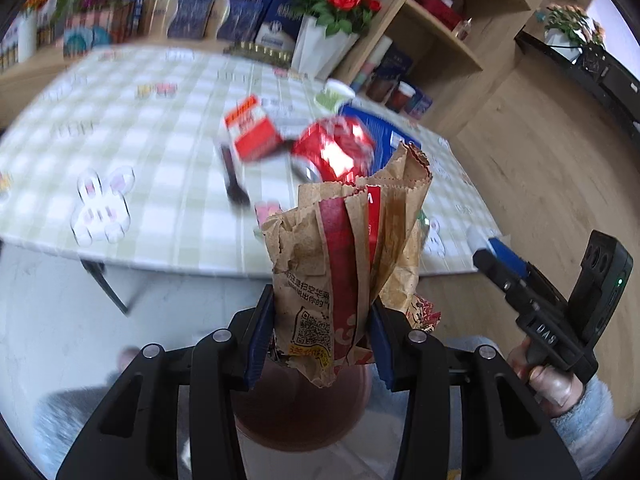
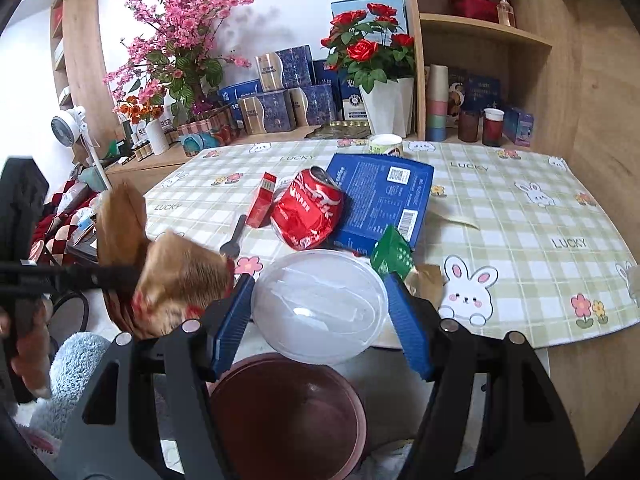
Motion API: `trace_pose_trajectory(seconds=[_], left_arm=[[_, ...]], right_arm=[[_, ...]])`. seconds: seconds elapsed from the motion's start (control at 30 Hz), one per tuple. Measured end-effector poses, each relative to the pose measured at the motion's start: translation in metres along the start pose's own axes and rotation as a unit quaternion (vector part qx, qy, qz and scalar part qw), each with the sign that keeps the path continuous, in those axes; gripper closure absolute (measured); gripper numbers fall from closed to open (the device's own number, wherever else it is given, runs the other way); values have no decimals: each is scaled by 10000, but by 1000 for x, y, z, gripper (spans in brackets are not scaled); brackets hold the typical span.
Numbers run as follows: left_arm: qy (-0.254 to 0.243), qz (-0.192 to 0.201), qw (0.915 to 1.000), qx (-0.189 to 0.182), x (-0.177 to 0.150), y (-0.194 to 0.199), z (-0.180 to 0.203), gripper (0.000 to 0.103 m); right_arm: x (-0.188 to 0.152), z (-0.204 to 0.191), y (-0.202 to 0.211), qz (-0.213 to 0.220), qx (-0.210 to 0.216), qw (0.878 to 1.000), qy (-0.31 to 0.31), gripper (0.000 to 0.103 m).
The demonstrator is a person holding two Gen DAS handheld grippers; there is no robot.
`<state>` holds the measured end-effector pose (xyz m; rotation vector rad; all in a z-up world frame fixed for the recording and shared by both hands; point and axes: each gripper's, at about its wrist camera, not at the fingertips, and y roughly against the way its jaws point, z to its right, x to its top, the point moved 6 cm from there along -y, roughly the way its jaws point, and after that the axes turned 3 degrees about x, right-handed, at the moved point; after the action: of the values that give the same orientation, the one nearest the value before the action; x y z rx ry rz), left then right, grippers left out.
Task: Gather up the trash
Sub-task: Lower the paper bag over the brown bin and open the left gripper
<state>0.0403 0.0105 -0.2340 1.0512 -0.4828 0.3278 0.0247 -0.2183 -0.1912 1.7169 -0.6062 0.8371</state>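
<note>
Left wrist view showed the left gripper (image 1: 322, 320) clamped on a crumpled brown paper bag (image 1: 344, 256) at frame centre, above a dark red round bin (image 1: 300, 412). Right wrist view showed the right gripper (image 2: 320, 316) holding a clear plastic lid (image 2: 320, 304) over that bin (image 2: 288, 412); dropping both likely comes next, calling for the jaws to spread.

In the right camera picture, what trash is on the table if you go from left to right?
Black fork → small red box → crushed red can → blue flat box → green packet, which lies nearer the camera, in front of the blue box.
</note>
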Motion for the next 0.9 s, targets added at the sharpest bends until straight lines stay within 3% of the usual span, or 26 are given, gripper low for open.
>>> trace_pose_trajectory(seconds=[0.33, 0.63, 0.9], left_arm=[[555, -457, 9971, -248, -43, -32, -14, 60], [619, -615, 9961, -86, -59, -46, -17, 60], [903, -996, 9909, -11, -76, -68, -28, 60]], right_arm=[[-22, 1, 13, -94, -138, 9998, 50, 36], [-24, 4, 15, -43, -101, 9999, -45, 36], [-33, 7, 10, -81, -34, 9999, -112, 36]])
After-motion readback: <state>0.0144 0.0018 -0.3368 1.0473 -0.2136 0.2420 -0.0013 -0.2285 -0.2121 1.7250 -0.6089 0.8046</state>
